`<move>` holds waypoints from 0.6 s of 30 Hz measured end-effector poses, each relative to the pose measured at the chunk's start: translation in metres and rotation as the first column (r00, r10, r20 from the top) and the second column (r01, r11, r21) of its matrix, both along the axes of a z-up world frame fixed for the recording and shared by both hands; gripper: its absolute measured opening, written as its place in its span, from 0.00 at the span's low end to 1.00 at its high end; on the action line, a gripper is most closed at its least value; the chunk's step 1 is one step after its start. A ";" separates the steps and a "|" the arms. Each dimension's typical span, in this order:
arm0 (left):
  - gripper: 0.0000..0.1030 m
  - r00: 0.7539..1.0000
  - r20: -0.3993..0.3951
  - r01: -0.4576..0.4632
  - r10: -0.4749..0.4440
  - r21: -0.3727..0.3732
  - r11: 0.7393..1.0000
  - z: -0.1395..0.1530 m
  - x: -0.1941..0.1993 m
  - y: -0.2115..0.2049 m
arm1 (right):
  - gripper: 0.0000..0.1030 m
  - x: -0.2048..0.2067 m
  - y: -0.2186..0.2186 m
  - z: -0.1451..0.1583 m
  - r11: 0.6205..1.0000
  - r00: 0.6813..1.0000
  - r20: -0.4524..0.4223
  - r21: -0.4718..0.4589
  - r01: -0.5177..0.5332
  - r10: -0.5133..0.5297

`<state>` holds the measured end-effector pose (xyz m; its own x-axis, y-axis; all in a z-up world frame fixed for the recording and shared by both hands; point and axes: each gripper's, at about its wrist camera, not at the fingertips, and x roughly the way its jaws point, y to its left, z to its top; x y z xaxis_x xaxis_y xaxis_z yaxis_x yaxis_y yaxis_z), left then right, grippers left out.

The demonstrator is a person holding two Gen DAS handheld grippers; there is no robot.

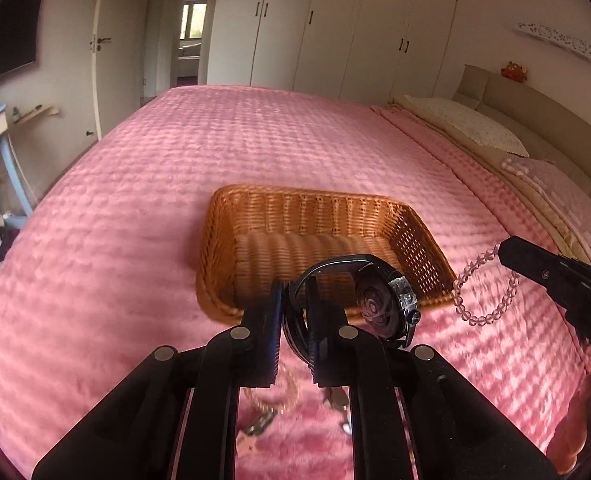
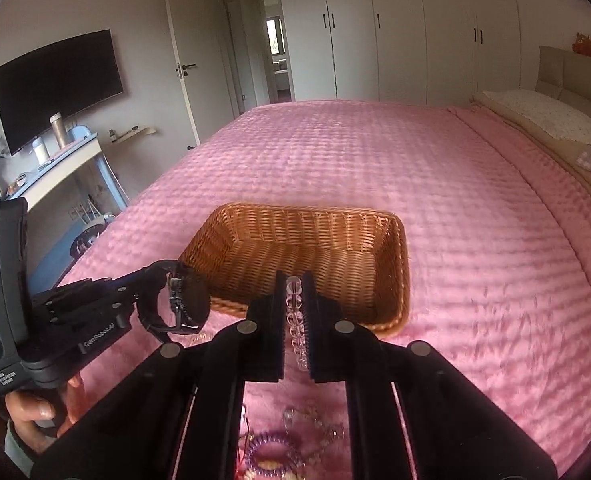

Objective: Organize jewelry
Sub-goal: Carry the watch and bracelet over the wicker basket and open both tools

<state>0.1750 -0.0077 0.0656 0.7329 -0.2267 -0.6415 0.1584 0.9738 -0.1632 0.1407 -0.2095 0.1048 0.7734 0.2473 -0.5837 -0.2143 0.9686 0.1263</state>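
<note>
A black wristwatch (image 1: 379,304) hangs above the near rim of the empty wicker basket (image 1: 307,196), with my left gripper (image 1: 295,292) shut on its strap. My right gripper (image 2: 294,280) is shut on a clear pink bead bracelet (image 2: 295,320), which dangles in a loop to the right of the basket (image 2: 307,212). In the left wrist view the right gripper (image 1: 501,250) and the bracelet (image 1: 483,296) show at the right edge. The right wrist view shows the left gripper (image 2: 155,276) with the watch (image 2: 183,300) at the left. Both are lifted off the pink bed cover (image 1: 255,140).
More jewelry lies on the cover beneath the grippers: a purple coil band (image 2: 271,452), silver pieces (image 2: 311,420) and a gold chain (image 1: 271,396). Pillows (image 2: 547,120) lie at the right. A desk (image 2: 55,164) stands left of the bed. A hand (image 2: 31,412) holds the left gripper's handle.
</note>
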 end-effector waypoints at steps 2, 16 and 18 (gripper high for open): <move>0.09 1.000 -0.022 0.002 -0.002 -0.006 1.000 -0.008 0.026 -0.003 | 0.06 0.025 0.006 -0.007 1.000 1.000 -0.022 0.008 -0.003 0.004; 0.13 0.992 -0.124 0.003 0.006 0.077 0.997 -0.066 0.099 -0.023 | 0.06 0.120 -0.006 -0.097 0.998 0.976 -0.211 0.038 0.058 -0.049; 0.19 0.993 -0.120 0.003 0.003 0.054 0.999 -0.064 0.098 -0.019 | 0.07 0.119 -0.011 -0.099 0.997 0.976 -0.209 0.034 0.076 -0.067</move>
<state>0.2731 -0.0269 0.0013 0.6496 -0.1895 -0.7363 0.1407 0.9817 -0.1285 0.2597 -0.2202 0.0054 0.6527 0.2236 -0.7238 -0.1099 0.9733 0.2016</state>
